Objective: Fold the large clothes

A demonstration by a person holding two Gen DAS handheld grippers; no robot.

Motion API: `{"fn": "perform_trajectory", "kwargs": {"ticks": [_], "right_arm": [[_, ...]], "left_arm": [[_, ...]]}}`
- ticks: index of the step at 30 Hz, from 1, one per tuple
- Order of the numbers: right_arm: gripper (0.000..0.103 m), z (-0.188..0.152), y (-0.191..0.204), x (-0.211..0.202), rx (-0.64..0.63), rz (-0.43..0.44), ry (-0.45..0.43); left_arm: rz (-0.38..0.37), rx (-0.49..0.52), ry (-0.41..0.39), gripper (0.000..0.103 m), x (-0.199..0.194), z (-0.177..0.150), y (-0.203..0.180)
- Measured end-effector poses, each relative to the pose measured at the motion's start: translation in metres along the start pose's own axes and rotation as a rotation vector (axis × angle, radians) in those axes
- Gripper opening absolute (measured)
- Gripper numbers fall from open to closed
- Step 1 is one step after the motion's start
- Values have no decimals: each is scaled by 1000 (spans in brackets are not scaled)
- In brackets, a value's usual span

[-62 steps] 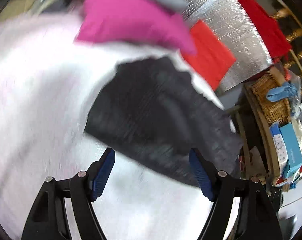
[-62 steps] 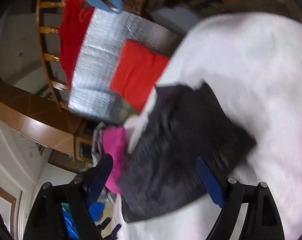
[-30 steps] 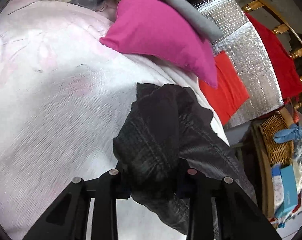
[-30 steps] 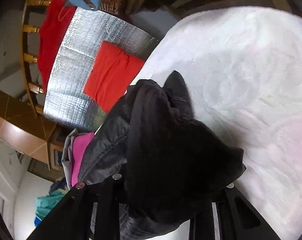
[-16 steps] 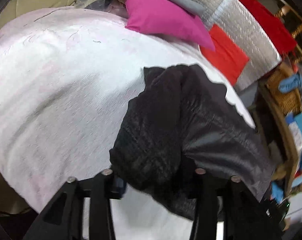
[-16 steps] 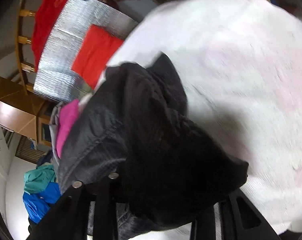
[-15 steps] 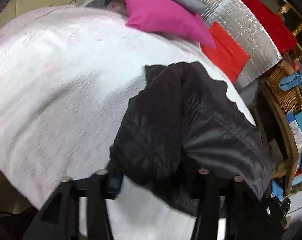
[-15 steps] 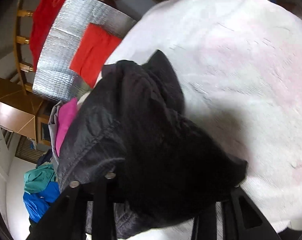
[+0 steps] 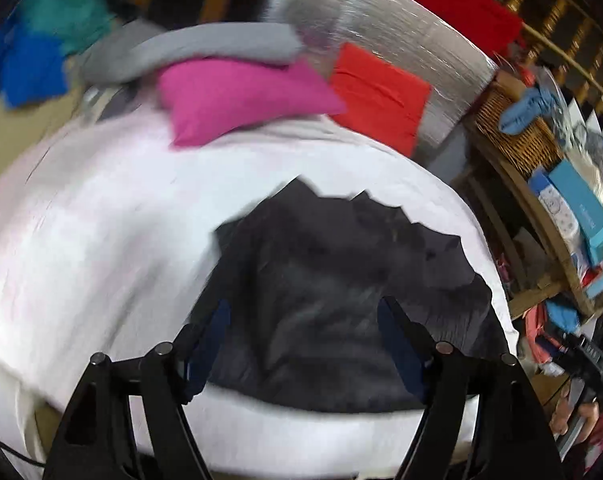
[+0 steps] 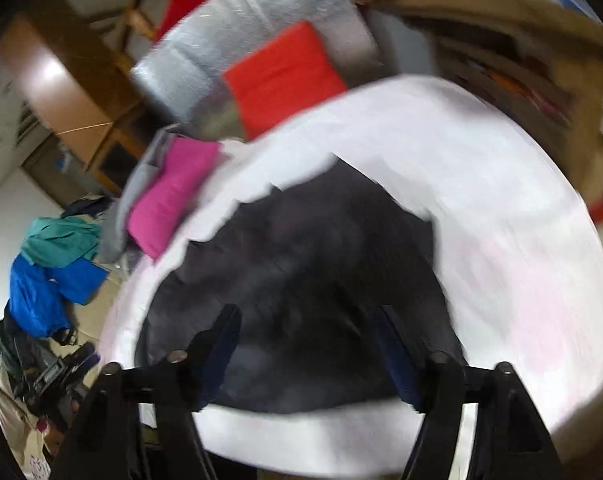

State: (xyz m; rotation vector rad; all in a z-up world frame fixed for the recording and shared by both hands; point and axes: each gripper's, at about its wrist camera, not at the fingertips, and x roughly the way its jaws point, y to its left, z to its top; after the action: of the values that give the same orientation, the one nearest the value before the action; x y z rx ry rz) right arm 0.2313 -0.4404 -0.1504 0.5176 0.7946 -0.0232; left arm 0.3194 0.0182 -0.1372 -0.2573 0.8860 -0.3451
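Note:
A dark grey-black garment [image 9: 341, 280] lies spread on the white bedcover [image 9: 101, 240]; it also shows in the right wrist view [image 10: 309, 256]. My left gripper [image 9: 303, 312] is open and empty, held above the garment's near edge. My right gripper [image 10: 307, 316] is open and empty above the same garment's near part, over the bedcover [image 10: 521, 240]. Both views are motion-blurred.
A pink pillow [image 9: 237, 96] under a grey one [image 9: 189, 52] lies at the bed's far side, with a red cushion [image 9: 377, 96] on a silver mat [image 9: 401, 40]. A wicker basket [image 9: 513, 136] and boxes stand right. Blue and teal clothes [image 10: 49, 272] lie on the floor.
Both grippers were shut on the bunched dark garment; they have opened and pulled back. The garment now lies spread flat on the bedcover.

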Motion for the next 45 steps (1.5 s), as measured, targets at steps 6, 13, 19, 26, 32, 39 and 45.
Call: {"fn": "perform_trajectory", "kwargs": {"ticks": [6, 13, 19, 26, 32, 39, 45], "right_arm": [[77, 57, 35, 89, -112, -104, 20], [77, 59, 25, 194, -257, -243, 235], [16, 32, 18, 197, -315, -250, 212], [8, 54, 42, 146, -350, -296, -13], [8, 82, 19, 150, -232, -270, -108], [8, 89, -24, 232, -113, -262, -28], [24, 88, -47, 223, 23, -129, 6]], "left_arm": [[50, 63, 147, 78, 115, 52, -43], [131, 148, 338, 78, 226, 37, -50], [103, 238, 281, 57, 230, 27, -56], [43, 195, 195, 0, 215, 47, -61], [81, 172, 108, 0, 214, 74, -58], [133, 31, 205, 4, 219, 90, -21], [104, -16, 187, 79, 204, 90, -7]]}}
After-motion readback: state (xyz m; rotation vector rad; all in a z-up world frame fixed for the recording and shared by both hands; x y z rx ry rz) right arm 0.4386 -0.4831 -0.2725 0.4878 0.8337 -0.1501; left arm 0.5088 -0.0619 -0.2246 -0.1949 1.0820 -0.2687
